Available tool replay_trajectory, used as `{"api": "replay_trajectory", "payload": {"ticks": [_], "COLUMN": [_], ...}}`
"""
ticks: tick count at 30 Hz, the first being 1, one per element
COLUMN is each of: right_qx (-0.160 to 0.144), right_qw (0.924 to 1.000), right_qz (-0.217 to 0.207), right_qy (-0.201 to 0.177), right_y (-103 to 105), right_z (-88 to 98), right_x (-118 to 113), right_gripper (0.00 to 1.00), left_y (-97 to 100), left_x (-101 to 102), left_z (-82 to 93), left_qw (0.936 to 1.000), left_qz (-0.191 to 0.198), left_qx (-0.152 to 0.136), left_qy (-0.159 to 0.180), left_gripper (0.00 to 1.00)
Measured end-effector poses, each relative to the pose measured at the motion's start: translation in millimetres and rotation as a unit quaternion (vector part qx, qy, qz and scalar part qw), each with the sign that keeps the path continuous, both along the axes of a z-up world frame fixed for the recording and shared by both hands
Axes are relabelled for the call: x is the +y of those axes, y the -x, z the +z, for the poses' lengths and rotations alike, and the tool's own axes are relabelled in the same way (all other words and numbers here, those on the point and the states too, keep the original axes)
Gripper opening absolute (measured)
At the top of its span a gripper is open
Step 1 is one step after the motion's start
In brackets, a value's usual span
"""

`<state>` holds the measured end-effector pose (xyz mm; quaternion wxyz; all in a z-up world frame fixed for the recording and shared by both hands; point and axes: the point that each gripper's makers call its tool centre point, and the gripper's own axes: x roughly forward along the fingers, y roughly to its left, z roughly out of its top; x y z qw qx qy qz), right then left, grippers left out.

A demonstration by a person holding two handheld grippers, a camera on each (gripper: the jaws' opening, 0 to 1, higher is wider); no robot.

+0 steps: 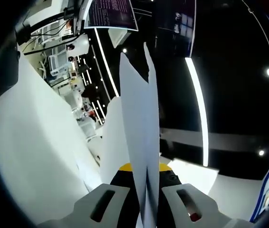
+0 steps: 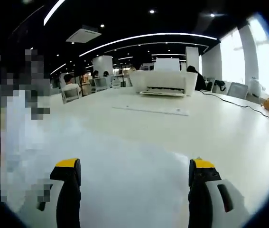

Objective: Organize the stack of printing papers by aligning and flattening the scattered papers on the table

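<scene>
Here the left gripper [image 1: 146, 190] is clamping a bundle of white papers [image 1: 139, 123] between its 2 yellow-tipped jaws, which are standing close together with only the sheets' thickness between them. In the left gripper view the papers are rising edge-on from between the jaws and running straight away from the camera, their far ends splitting into 2 pointed corners against the dark ceiling. That view is rolling hard to one side, so the white table [image 1: 34, 142] is slanting up the left and long ceiling lights [image 1: 197, 109] are running almost upright on the right.

The right gripper [image 2: 133, 175] is hanging with its 2 jaws spread wide and gripping nothing. In the right gripper view a blurred white sheet [image 2: 125, 185] is lying just below and between the jaws; whether the tips are touching it cannot be told. Beyond it another flat sheet [image 2: 151, 109] is resting on the tabletop [image 2: 219, 133], and a white printer [image 2: 165, 81] is sitting at the far end. A black cable [image 2: 248, 107] is trailing along the right side
</scene>
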<state>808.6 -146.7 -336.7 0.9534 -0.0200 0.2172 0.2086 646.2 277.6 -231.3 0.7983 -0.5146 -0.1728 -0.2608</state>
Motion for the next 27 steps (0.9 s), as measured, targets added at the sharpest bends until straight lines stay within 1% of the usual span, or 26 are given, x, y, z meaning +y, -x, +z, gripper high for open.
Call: {"api": "replay_trajectory", "payload": {"ticks": [1, 3, 8, 11, 12, 14, 15, 16, 20, 21, 22, 23, 24, 27], "right_qx": [0.001, -0.002, 0.009, 0.012, 0.013, 0.006, 0.006, 0.006, 0.021, 0.026, 0.026, 0.024, 0.019, 0.019], "right_qw": [1.0000, 0.9999, 0.9999, 0.9999, 0.9999, 0.9997, 0.9996, 0.9995, 0.9996, 0.9993, 0.9993, 0.9989, 0.9991, 0.9992], "right_qz": [0.002, 0.002, -0.004, -0.006, -0.005, 0.002, 0.003, 0.003, -0.007, -0.012, -0.007, -0.002, -0.007, -0.008], "right_qy": [0.007, 0.010, -0.004, -0.004, 0.001, 0.024, 0.028, 0.029, 0.015, 0.021, 0.026, 0.039, 0.038, 0.034], "right_y": [-1, -1, -4, -3, -3, -3, -3, -3, -4, -2, -2, -1, -2, -2], "right_z": [-1.4, -0.7, -5.1, -6.8, -7.9, -9.1, -10.0, -10.4, -17.2, -19.9, -20.1, -21.2, -19.5, -19.0], "right_x": [0, 0, -4, -4, -4, -4, -4, -4, -11, -14, -13, -14, -15, -16], "right_gripper": [0.90, 0.90, 0.90, 0.90, 0.89, 0.89, 0.89, 0.89, 0.89, 0.89, 0.89, 0.90, 0.90, 0.90], "left_y": [0.0, 0.4, 0.8, 0.9, 0.9, 0.9, 0.9, 0.9, 1.2, 1.2, 1.1, 1.1, 0.9, 0.5], "left_x": [0, 0, -1, -1, -1, -1, -1, -1, -1, -1, -1, -1, -1, -1], "left_z": [0.0, 0.3, 0.8, 0.9, 0.8, 0.9, 0.9, 0.8, 0.8, 0.7, 0.7, 0.7, 0.6, 0.4], "left_qw": [1.0000, 1.0000, 1.0000, 1.0000, 1.0000, 1.0000, 1.0000, 1.0000, 1.0000, 1.0000, 1.0000, 1.0000, 1.0000, 1.0000], "left_qz": [0.000, 0.000, 0.000, -0.001, 0.000, 0.000, 0.000, -0.001, 0.000, 0.000, 0.000, 0.000, 0.000, 0.000], "left_qx": [0.000, 0.000, -0.002, -0.002, -0.002, -0.001, -0.001, -0.001, -0.001, -0.001, -0.001, -0.001, -0.001, -0.001], "left_qy": [0.000, 0.000, 0.001, 0.001, 0.000, 0.000, 0.000, 0.000, 0.000, 0.000, -0.001, -0.001, -0.001, 0.000], "left_gripper": [0.06, 0.06, 0.06, 0.06, 0.06, 0.06, 0.06, 0.06, 0.06, 0.06, 0.06, 0.06, 0.06, 0.06]}}
